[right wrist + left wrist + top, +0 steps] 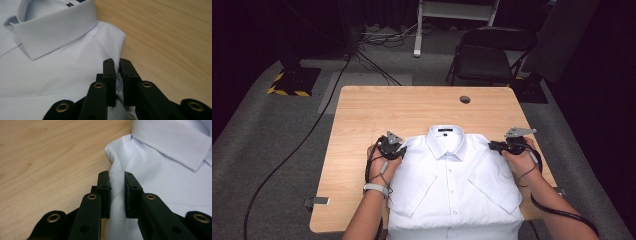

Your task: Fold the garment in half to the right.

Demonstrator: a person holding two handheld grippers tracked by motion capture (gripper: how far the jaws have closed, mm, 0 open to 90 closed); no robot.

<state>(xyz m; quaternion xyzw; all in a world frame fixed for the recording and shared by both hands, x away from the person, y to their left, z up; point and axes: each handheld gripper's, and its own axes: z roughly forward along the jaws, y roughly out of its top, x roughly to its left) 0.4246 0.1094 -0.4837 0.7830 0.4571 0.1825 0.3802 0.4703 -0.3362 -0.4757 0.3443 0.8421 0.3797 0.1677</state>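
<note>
The white short-sleeved shirt lies flat, buttoned, sleeves folded in, at the near middle of the worktop; the left gripper pinches its left shoulder, the right gripper its right shoulder; both grips seem done, the folding of the body is left.

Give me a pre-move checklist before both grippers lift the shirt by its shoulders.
1. Left gripper pinching shirt at its shoulder edge: ok.
2. Right gripper pinching the other shoulder: ok.
3. Both grips level with the collar: ok.
4. Sleeves folded in over the front: ok.
5. Shirt hem fully on the table: not ok, it hangs over the near edge.
6. How many cloth layers each grip holds: cannot tell.
</note>
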